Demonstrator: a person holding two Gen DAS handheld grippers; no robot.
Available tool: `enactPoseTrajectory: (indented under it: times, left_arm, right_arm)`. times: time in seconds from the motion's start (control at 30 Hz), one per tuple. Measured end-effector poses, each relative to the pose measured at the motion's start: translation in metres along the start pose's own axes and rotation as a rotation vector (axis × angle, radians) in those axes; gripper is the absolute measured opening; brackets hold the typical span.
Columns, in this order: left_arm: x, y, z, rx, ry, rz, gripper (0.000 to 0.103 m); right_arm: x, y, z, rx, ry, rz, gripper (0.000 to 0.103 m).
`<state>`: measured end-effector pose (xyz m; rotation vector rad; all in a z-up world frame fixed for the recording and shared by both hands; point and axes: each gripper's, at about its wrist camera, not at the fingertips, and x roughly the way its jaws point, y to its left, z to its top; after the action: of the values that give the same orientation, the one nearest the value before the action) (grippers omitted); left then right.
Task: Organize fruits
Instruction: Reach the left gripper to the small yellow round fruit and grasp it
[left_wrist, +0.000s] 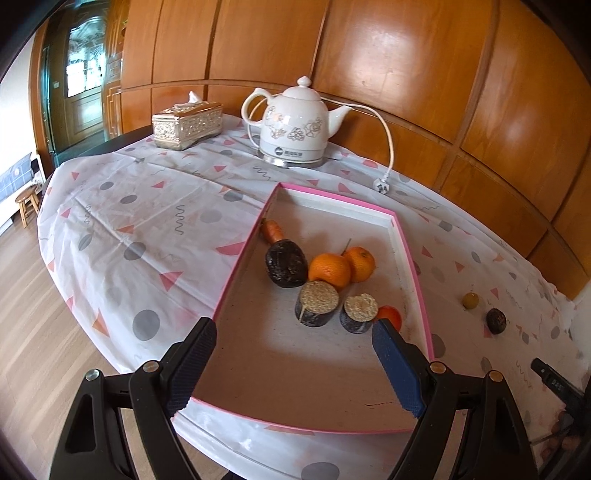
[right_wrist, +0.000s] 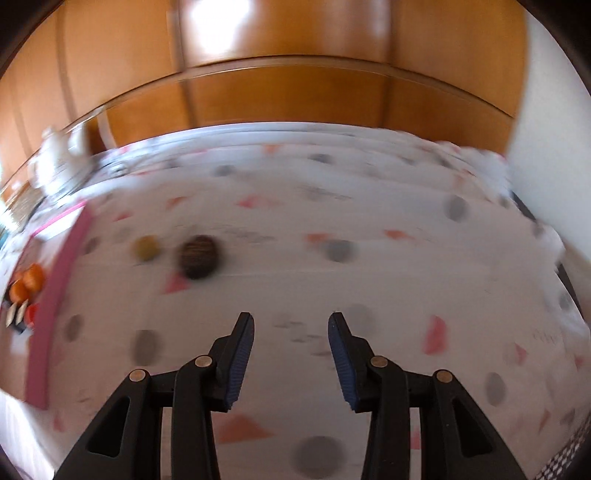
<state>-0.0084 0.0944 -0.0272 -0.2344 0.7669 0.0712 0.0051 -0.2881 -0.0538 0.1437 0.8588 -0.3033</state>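
A pink-rimmed tray (left_wrist: 410, 254) lies on the table and holds two oranges (left_wrist: 330, 270), a carrot (left_wrist: 271, 230), a dark round fruit (left_wrist: 286, 263), two dark cut pieces (left_wrist: 317, 303) and a small red fruit (left_wrist: 390, 314). My left gripper (left_wrist: 293, 334) is open and empty above the tray's near end. On the cloth right of the tray lie a small yellow-green fruit (left_wrist: 470, 300) and a small dark fruit (left_wrist: 495, 321). The blurred right wrist view shows these two, the yellow-green fruit (right_wrist: 146, 249) and the dark fruit (right_wrist: 199, 256), ahead and left of my open, empty right gripper (right_wrist: 291, 325).
A white kettle (left_wrist: 291, 123) with its cord and plug (left_wrist: 381, 184) and a silver tissue box (left_wrist: 187, 125) stand at the back by the wooden wall. The patterned cloth (left_wrist: 147, 221) covers the table. The tray's pink side (right_wrist: 55, 295) shows at the left of the right wrist view.
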Motion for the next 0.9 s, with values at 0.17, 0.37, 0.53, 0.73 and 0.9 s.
enactPoseTrajectory:
  times: [0.17, 0.37, 0.53, 0.73, 0.9]
  left_arm:
    - [0.000, -0.007, 0.000, 0.023, 0.003, -0.005, 0.087]
    - [0.001, -0.018, 0.001, 0.069, 0.008, -0.022, 0.087]
    - [0.001, -0.039, 0.006, 0.141, 0.008, -0.059, 0.087]
    - [0.008, -0.071, 0.015, 0.251, 0.035, -0.137, 0.086]
    - [0.016, -0.110, 0.020, 0.377, 0.071, -0.231, 0.084]
  right_arm:
    - [0.003, -0.041, -0.001, 0.111, -0.010, -0.087, 0.042]
    - [0.008, -0.067, -0.007, 0.172, -0.008, -0.144, 0.043]
    - [0.009, -0.071, -0.012, 0.187, -0.014, -0.174, 0.043]
    - [0.010, -0.080, -0.013, 0.204, -0.026, -0.205, 0.043]
    - [0.012, -0.089, -0.017, 0.225, -0.025, -0.222, 0.043]
